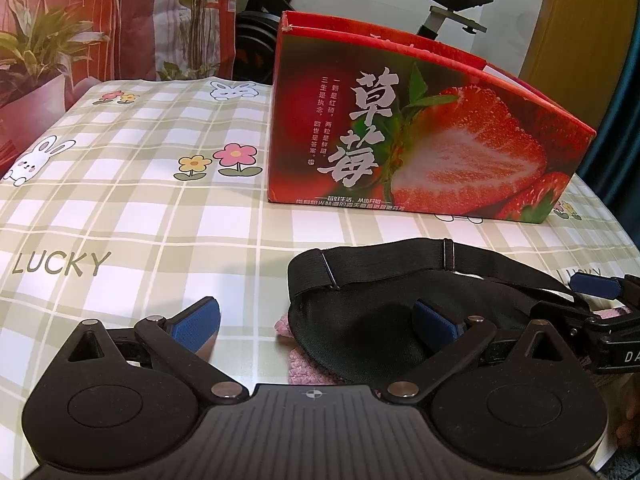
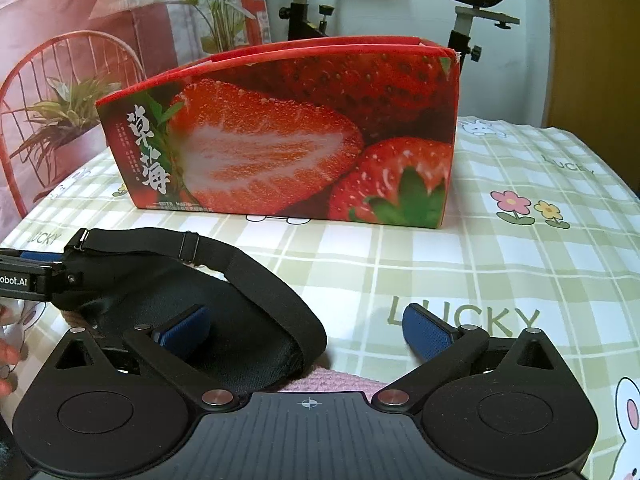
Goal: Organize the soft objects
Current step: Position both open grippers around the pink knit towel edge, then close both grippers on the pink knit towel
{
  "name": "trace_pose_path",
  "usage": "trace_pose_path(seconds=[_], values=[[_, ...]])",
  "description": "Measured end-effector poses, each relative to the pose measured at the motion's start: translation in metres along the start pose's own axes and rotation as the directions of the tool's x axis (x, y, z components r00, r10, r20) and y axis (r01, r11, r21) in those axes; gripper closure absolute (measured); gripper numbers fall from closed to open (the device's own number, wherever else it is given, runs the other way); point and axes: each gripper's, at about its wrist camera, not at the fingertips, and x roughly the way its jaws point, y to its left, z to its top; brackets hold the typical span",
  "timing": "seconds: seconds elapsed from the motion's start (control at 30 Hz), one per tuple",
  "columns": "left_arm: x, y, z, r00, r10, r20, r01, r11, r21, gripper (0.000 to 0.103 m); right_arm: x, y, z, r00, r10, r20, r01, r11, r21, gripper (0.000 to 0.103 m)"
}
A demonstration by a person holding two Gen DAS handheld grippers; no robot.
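Checked cloth covers the table (image 2: 500, 264), where a black sleep mask (image 1: 372, 320) lies in front of the strawberry box (image 2: 288, 136). Both grippers, left gripper (image 1: 316, 324) and right gripper (image 2: 308, 332), tilt down over the mask, jaws spread wide, holding nothing.

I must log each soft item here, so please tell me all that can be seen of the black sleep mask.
The black sleep mask is a padded oval of smooth, satin-like fabric with a wide black elastic strap carrying small slide buckles. It lies flat on the checked tablecloth, in front of the strawberry box, partly over a pink fuzzy cloth. One blue pad of the open left gripper and one of the open right gripper rest over it; neither grips it.
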Motion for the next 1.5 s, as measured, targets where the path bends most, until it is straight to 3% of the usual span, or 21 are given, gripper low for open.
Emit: trace_pose_path(seconds=[0.7,0.8,0.87,0.97,1.27,1.5], values=[[-0.001,0.003,0.002,1.0,-0.022,-0.005,0.022,1.0,-0.011,0.001,-0.002,-0.001,-0.002,1.0,0.003,0.017,-0.003,1.0,0.003,0.0],[-0.005,0.007,0.002,1.0,-0.024,0.006,0.024,0.999,-0.031,0.013,-0.002,0.0,-0.002,1.0,0.002,0.016,-0.002,1.0,0.001,0.0],[-0.009,0.011,0.003,0.999,-0.038,0.015,0.039,0.998,-0.045,0.037,-0.002,0.0,-0.002,1.0,0.002,0.016,-0.002,1.0,0.0,0.0],[-0.011,0.014,0.002,0.998,-0.06,0.024,0.062,0.997,-0.055,0.052,-0.002,0.0,-0.002,1.0,0.001,0.017,-0.001,1.0,-0.001,0.0],[-0.008,0.014,0.002,0.994,-0.102,0.033,0.104,0.992,-0.067,0.067,-0.001,0.001,-0.003,1.0,0.0,0.014,0.0,1.0,-0.001,0.0],[-0.009,0.017,0.001,0.994,-0.104,0.042,0.107,0.991,-0.079,0.072,-0.01,-0.007,0.004,0.999,-0.012,-0.041,0.014,0.999,0.05,0.004]])
